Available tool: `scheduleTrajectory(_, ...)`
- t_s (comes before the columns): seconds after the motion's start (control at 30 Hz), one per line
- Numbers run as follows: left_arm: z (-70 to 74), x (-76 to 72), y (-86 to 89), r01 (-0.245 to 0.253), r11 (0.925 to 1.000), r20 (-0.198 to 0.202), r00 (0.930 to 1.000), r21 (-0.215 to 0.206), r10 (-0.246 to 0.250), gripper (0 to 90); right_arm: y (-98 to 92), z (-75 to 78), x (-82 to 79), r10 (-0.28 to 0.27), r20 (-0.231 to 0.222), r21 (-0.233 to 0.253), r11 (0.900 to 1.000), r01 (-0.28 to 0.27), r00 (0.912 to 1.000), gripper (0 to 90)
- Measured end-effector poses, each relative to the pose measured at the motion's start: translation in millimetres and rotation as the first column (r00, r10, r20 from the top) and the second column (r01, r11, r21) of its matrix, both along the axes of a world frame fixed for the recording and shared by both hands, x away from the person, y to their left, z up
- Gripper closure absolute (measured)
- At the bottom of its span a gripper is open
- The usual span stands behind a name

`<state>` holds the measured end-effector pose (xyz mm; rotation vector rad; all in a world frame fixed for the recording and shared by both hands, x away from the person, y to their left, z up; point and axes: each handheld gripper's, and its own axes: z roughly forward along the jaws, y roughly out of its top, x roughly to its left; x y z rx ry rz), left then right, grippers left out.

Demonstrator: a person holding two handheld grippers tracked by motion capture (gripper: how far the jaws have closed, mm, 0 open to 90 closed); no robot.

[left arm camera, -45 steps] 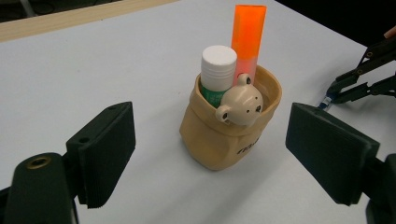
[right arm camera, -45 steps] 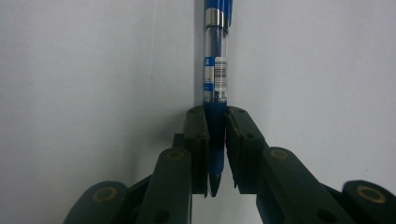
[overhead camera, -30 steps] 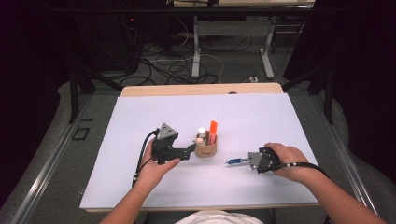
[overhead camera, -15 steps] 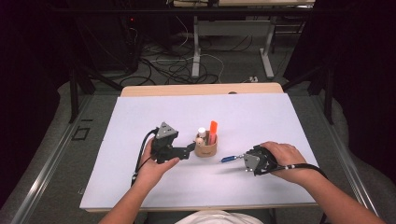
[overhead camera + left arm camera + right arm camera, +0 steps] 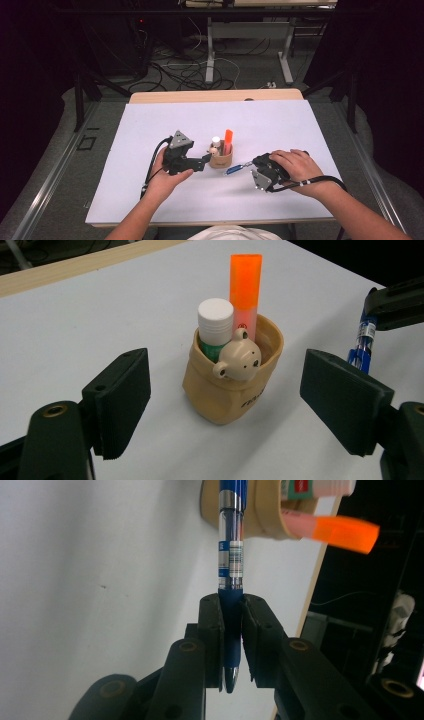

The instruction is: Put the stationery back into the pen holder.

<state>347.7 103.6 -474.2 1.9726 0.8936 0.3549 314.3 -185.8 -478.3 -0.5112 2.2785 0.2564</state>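
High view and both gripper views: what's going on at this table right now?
A person at a white table works a gripper in each hand. The right gripper is shut on a blue pen, pointing it toward a small tan pouch. The pouch stands upright with an orange highlighter, a white-capped tube and a bear charm at its rim. The left gripper has its jaws open on either side of the pouch, not touching it. The pen is not yet in.
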Motion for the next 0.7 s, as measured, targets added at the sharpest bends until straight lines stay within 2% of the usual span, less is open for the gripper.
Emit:
scheduleTrajectory(0.03, 1.3, 0.1, 0.3, 0.017, 0.9998, -0.006, 0.9998, 0.01, -0.017, 20.5, 3.1, 2.0, -0.8, 0.023, 0.013, -0.01, 1.0, -0.022, 0.9997, 79.2)
scheduleTrajectory(0.1, 1.6, -0.6, -2.0, 0.019, 0.9997, -0.005, 0.9998, 0.012, -0.019, 20.5, 7.4, 2.8, -5.2, 0.034, 0.028, -0.011, 0.999, -0.033, 0.999, 79.1)
scheduleTrajectory(0.13, 2.8, -0.6, -2.0, 0.032, 0.999, -0.012, 0.9994, 0.031, -0.031, 20.5, 10.1, 3.9, -6.8, 0.047, 0.038, -0.02, 0.999, -0.046, 0.9982, 79.1)
scheduleTrajectory(0.2, 2.5, -1.2, -4.8, 0.04, 0.9988, -0.006, 0.9992, 0.029, -0.04, 21.4, 15.0, 5.8, -9.3, 0.075, 0.056, -0.04, 0.997, -0.073, 0.9956, 79.1)
scheduleTrajectory(0.23, 2.7, -1.5, -5.6, 0.054, 0.9979, -0.008, 0.9985, 0.037, -0.053, 22.6, 16.8, 6.0, -11.6, 0.071, 0.054, -0.046, 0.997, -0.069, 0.996, 79.1)
scheduleTrajectory(0.27, 3.1, -2.3, -6.9, 0.059, 0.9974, -0.012, 0.9982, 0.041, -0.058, 23.9, 20.1, 8.4, -12.1, 0.091, 0.06, -0.074, 0.994, -0.087, 0.994, 79.1)
scheduleTrajectory(0.3, 2.8, -2.7, -8.4, 0.064, 0.9969, -0.007, 0.9979, 0.046, -0.064, 24.9, 22.1, 8.5, -13.6, 0.099, 0.069, -0.077, 0.993, -0.094, 0.9927, 79.1)
scheduleTrajectory(0.33, 3.0, -3.1, -9.5, 0.075, 0.9957, -0.016, 0.9971, 0.053, -0.075, 25.1, 23.2, 7.3, -15.2, 0.104, 0.088, -0.058, 0.993, -0.099, 0.9906, 79.1)
scheduleTrajectory(0.37, 3.6, -3.2, -10.3, 0.09, 0.9936, -0.015, 0.9959, 0.067, -0.09, 25.3, 26.2, 9.6, -15.7, 0.12, 0.085, -0.087, 0.99, -0.113, 0.9891, 79.1)
scheduleTrajectory(0.4, 3.4, -4.5, -12.5, 0.092, 0.9941, -0.024, 0.9956, 0.056, -0.091, 25.9, 28.4, 10.0, -16.4, 0.137, 0.09, -0.095, 0.987, -0.129, 0.9864, 79.1)
scheduleTrajectory(0.43, 3.7, -4.5, -13.9, 0.101, 0.9931, -0.02, 0.9948, 0.059, -0.1, 26.5, 29.6, 9.4, -18.0, 0.138, 0.096, -0.097, 0.987, -0.129, 0.9858, 79.1)
scheduleTrajectory(0.47, 4.7, -4.9, -14.7, 0.113, 0.991, -0.028, 0.9934, 0.071, -0.112, 27.2, 32.1, 9.9, -18.0, 0.161, 0.102, -0.111, 0.982, -0.15, 0.9816, 79.1)
scheduleTrajectory(0.53, 6.1, -6.1, -17.6, 0.123, 0.9899, -0.024, 0.9923, 0.072, -0.121, 27.3, 34.2, 8.3, -20.4, 0.157, 0.105, -0.12, 0.982, -0.144, 0.982, 79.1)
scheduleTrajectory(0.57, 7.0, -6.8, -18.7, 0.134, 0.9881, -0.028, 0.9909, 0.076, -0.132, 27.3, 36.1, 8.5, -20.7, 0.175, 0.118, -0.136, 0.978, -0.158, 0.9776, 79.1)
scheduleTrajectory(0.6, 7.8, -7.1, -20.3, 0.137, 0.9876, -0.028, 0.9904, 0.076, -0.135, 27.5, 36.4, 7.4, -22.2, 0.162, 0.12, -0.14, 0.98, -0.145, 0.9795, 79.1)
scheduleTrajectory(0.63, 9.1, -8.0, -21.2, 0.149, 0.9855, -0.044, 0.9884, 0.082, -0.145, 27.8, 37.4, 6.7, -22.5, 0.17, 0.126, -0.142, 0.978, -0.152, 0.9774, 79.1)
scheduleTrajectory(0.67, 9.5, -8.3, -23.2, 0.153, 0.9851, -0.039, 0.9879, 0.079, -0.15, 28.1, 39.9, 7.8, -22.1, 0.199, 0.139, -0.171, 0.97, -0.175, 0.9701, 79.1)
scheduleTrajectory(0.7, 10.7, -9.0, -24.5, 0.159, 0.9831, -0.046, 0.9868, 0.09, -0.156, 28.3, 40.5, 7.4, -22.6, 0.205, 0.144, -0.176, 0.968, -0.179, 0.9681, 79.1)
